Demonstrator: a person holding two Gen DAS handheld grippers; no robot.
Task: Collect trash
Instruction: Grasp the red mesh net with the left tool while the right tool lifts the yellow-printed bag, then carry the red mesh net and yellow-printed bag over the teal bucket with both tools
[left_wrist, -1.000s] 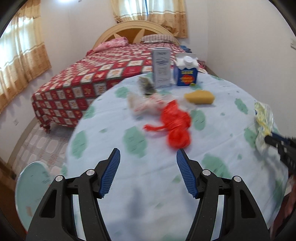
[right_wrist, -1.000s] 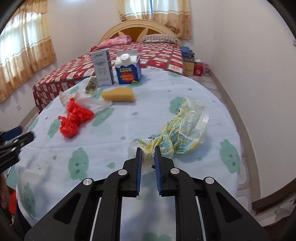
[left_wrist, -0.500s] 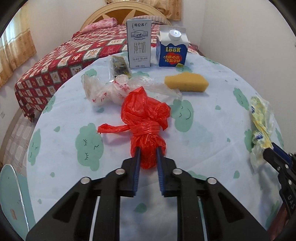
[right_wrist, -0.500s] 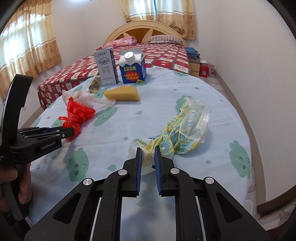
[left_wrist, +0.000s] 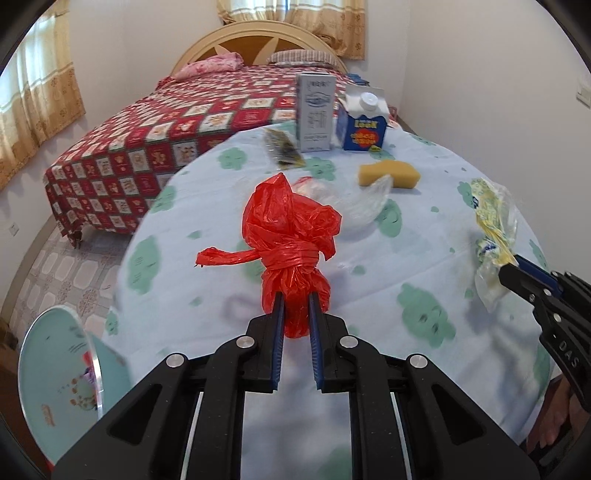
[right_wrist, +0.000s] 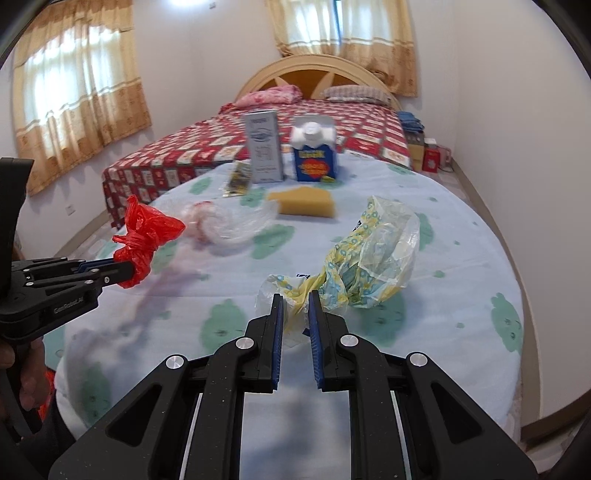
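A knotted red plastic bag (left_wrist: 288, 236) sticks out of my left gripper (left_wrist: 295, 299), which is shut on its lower end and holds it above the table's left side. The right wrist view also shows the red bag (right_wrist: 147, 229) in the left gripper (right_wrist: 125, 271), clear of the cloth. My right gripper (right_wrist: 295, 299) is shut on the twisted end of a clear bag with yellow and blue print (right_wrist: 373, 262), whose bulk rests on the table. The left wrist view shows that printed bag (left_wrist: 491, 210) at the right, held by the right gripper (left_wrist: 513, 266).
On the round table's blue cloth (right_wrist: 461, 258) lie a crumpled clear bag (right_wrist: 229, 221), a yellow sponge (right_wrist: 303, 201) and a dark wrapper (right_wrist: 238, 179). A grey carton (right_wrist: 264, 151) and a blue carton (right_wrist: 314, 155) stand at the far edge. A bed (right_wrist: 192, 147) lies beyond. A round pale seat (left_wrist: 55, 369) is lower left.
My left gripper went from wide open to shut on the red bag, then drew it back and up off the cloth. The right gripper kept its hold and shifted slightly.
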